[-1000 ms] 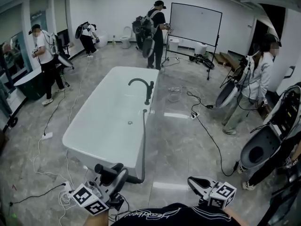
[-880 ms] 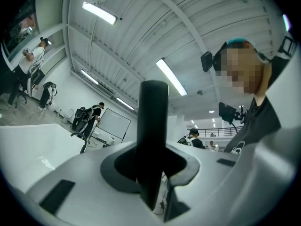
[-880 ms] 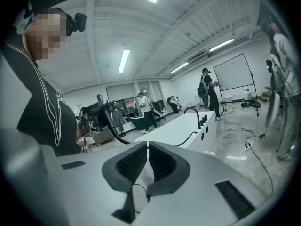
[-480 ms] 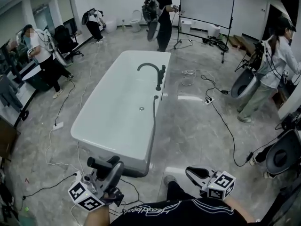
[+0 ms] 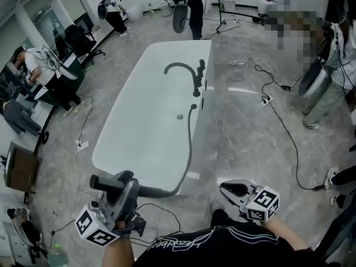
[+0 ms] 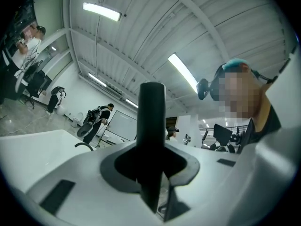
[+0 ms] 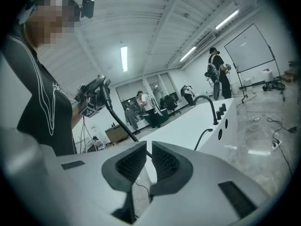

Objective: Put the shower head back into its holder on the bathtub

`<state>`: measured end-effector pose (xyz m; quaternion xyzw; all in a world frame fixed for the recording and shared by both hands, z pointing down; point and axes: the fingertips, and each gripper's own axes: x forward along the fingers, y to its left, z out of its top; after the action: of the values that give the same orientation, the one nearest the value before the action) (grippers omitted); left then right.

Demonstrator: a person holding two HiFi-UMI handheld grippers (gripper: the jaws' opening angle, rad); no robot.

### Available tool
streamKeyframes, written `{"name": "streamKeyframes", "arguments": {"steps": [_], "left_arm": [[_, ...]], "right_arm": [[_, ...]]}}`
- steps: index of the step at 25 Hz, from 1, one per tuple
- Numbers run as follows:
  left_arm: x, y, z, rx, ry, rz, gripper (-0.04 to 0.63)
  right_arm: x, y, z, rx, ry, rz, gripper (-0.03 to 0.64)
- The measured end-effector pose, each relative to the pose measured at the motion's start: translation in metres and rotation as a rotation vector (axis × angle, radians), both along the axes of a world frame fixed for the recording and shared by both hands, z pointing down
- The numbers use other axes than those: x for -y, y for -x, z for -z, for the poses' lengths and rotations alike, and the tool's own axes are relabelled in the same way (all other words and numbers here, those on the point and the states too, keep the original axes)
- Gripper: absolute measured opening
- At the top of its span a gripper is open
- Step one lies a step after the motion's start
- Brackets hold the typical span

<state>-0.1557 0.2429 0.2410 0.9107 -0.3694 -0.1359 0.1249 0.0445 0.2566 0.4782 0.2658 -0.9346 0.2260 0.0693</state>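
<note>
Left gripper (image 5: 123, 189) jaws clamped on black shower head (image 6: 152, 121), held just off the near end of white bathtub (image 5: 146, 102) (black hose (image 5: 189, 141) runs along the rim toward faucet (image 5: 188, 71)), right gripper (image 5: 231, 189) jaws together, empty, near the tub's near corner

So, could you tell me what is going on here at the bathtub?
A person stands at the near end of the white bathtub with a gripper in each hand. The left gripper is closed on the black shower head, whose hose runs along the tub's right side towards the faucet. The right gripper is shut and empty. The shower head is not yet back in its holder.
</note>
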Motion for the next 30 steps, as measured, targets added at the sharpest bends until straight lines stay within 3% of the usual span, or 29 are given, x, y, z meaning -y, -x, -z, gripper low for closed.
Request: {"name": "streamKeyframes", "arguments": {"steps": [6, 11, 16, 26, 30], "left_arm": [[0.078, -0.034, 0.013, -0.025, 0.011, -0.018, 0.103], [0.111, -0.060, 0.026, -0.008, -0.033, -0.042, 0.103], [0.127, -0.074, 0.042, -0.026, -0.078, -0.074, 0.103], [0.171, -0.087, 0.072, -0.037, -0.169, -0.118, 0.101], [0.204, -0.084, 0.079, -0.068, -0.177, -0.132, 0.101]], "right_arm": [[0.068, -0.010, -0.017, -0.034, 0.011, 0.095, 0.017], [0.104, -0.009, -0.018, -0.096, -0.056, 0.183, 0.030], [0.117, 0.010, -0.028, -0.151, -0.085, 0.311, 0.150], [0.149, 0.074, -0.076, -0.226, -0.069, 0.534, 0.183], [0.171, 0.093, -0.097, -0.218, -0.016, 0.540, 0.181]]}}
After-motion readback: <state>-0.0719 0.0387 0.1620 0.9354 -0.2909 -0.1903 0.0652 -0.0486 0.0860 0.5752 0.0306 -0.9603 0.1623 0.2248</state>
